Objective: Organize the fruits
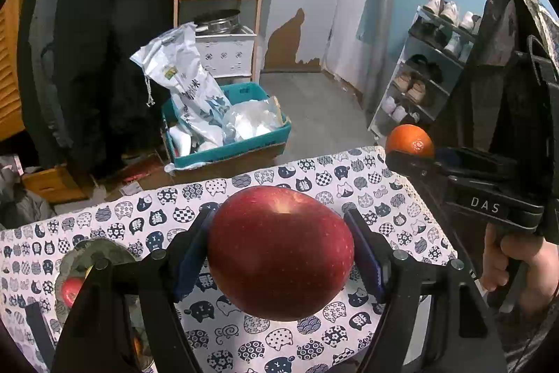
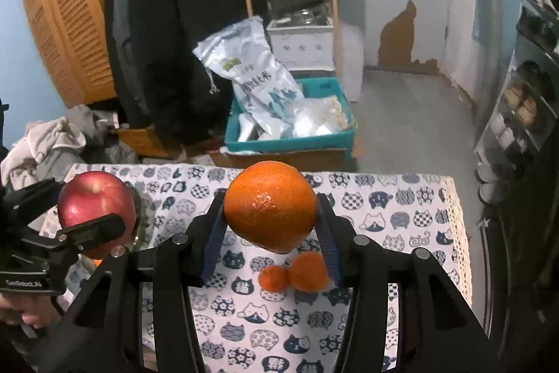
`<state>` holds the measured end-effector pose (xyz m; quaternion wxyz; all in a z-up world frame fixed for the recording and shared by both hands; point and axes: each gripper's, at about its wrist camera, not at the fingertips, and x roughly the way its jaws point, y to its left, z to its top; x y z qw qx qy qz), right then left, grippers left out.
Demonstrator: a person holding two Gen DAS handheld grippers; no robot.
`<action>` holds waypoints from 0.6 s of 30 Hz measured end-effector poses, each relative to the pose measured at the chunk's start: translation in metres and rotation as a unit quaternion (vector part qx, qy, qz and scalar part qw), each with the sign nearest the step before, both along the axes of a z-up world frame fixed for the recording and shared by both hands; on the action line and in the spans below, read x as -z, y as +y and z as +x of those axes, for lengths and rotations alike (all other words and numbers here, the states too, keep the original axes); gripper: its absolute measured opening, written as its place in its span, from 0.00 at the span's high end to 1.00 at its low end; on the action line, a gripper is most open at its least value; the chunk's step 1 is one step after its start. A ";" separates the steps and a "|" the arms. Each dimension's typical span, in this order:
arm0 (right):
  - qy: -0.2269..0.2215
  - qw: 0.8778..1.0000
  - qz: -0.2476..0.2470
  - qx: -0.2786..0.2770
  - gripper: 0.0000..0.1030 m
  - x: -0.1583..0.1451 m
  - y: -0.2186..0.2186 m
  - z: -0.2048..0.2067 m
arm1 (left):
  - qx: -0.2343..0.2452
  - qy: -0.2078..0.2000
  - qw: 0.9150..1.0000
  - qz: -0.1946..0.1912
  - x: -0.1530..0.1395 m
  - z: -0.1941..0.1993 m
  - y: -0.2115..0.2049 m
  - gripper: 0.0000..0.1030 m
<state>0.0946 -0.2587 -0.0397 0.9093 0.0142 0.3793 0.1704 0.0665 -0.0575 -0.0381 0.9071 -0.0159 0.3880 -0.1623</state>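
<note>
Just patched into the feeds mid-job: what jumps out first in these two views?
A big red apple fills the left wrist view, clamped in the left claw above the cat-print tablecloth. The right claw grips an orange, held over two small mandarins lying together on the cloth.

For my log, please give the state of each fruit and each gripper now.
left gripper: shut on the apple
right gripper: shut on the orange
apple: held above the table
orange: held above the table
two small oranges: lying on the tablecloth, touching
</note>
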 end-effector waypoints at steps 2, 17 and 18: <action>-0.004 1.000 0.003 -0.007 0.53 -0.005 0.005 -0.002 | -0.002 -0.002 1.000 -0.002 -0.003 -0.002 0.004 0.26; -0.010 0.998 0.007 -0.059 0.53 -0.015 0.058 -0.002 | -0.035 -0.005 0.999 -0.018 -0.009 -0.014 0.046 0.26; -0.009 0.998 0.008 -0.062 0.53 -0.015 0.062 -0.002 | -0.039 -0.005 0.999 -0.019 -0.008 -0.016 0.050 0.26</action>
